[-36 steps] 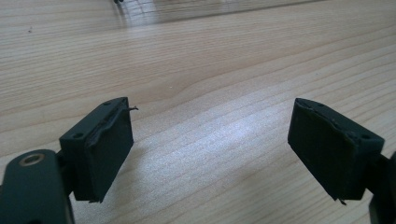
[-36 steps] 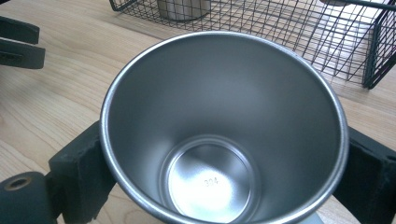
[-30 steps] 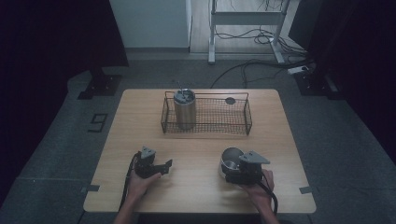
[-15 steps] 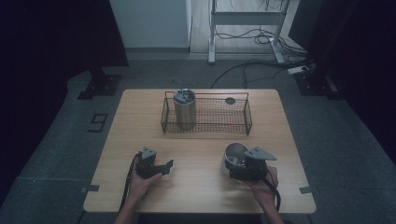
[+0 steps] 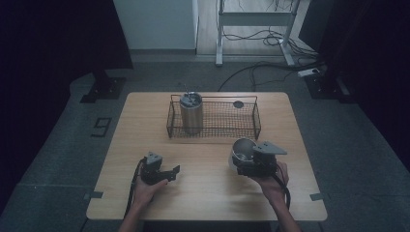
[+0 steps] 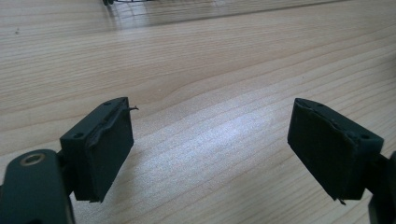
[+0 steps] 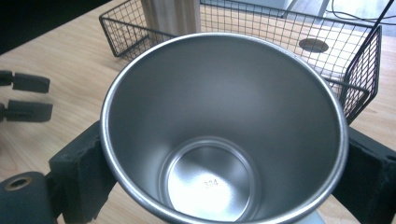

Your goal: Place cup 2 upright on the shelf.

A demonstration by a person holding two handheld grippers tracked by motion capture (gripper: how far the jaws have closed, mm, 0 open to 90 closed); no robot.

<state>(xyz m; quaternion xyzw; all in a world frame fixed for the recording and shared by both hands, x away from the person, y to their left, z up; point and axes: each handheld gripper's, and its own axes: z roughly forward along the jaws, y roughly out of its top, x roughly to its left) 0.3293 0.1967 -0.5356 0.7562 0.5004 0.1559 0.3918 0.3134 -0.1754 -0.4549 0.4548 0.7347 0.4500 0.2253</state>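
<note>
From above, the right hand-held gripper (image 5: 245,163) pinches a shiny metal cup (image 5: 241,151) just over the desk (image 5: 208,203), in front of the wire basket (image 5: 251,126) where a tall metal tumbler (image 5: 190,112) stands. The left hand-held gripper (image 6: 210,147) is spread wide with nothing in it. Up close, black pads (image 7: 79,170) squeeze the cup's smooth sides. It looks hard, light and slippery, so holding it at the sides near the rim seems best.

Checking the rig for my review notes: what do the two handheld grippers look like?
Both are black. The left gripper and right gripper each carry a grey three-cornered plate and trail a black cable. Their jaws end in flat, black, rectangular pads. The forearms are bare, without sleeves.
</note>
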